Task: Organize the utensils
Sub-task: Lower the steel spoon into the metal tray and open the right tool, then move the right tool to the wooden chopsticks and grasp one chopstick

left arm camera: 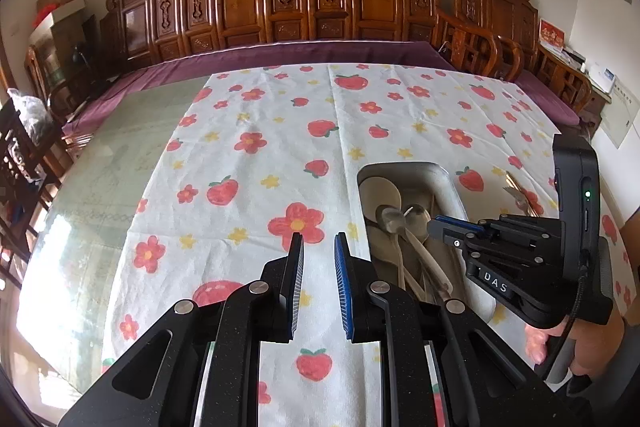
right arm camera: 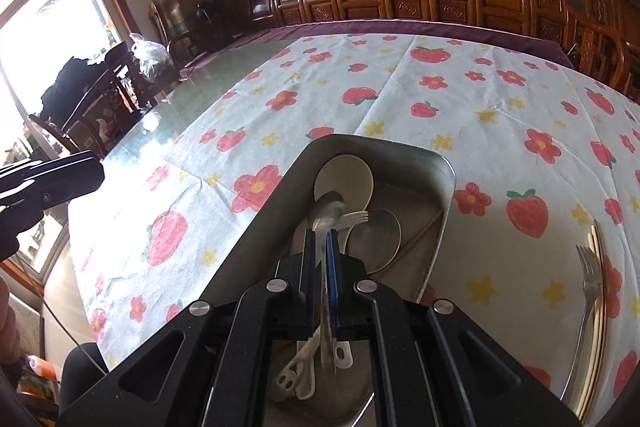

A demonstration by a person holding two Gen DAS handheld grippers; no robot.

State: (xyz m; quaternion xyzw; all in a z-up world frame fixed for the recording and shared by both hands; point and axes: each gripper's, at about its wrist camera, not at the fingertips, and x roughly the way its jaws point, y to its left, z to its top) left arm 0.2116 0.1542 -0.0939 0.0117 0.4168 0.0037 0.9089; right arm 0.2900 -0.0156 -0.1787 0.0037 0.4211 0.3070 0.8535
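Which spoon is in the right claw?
The shiny metal spoon, clamped by its handle in the right claw above the metal tray. The cream plastic spoons lie loose inside.

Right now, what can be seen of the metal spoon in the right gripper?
The metal spoon looks like shiny steel, with an oval bowl and a slim handle. The right gripper is shut on its handle, just behind the bowl, and the handle runs back between the fingers. It is held over the grey tray, bowl pointing away, above a cream plastic spoon and a white fork. Whether it touches them is unclear.
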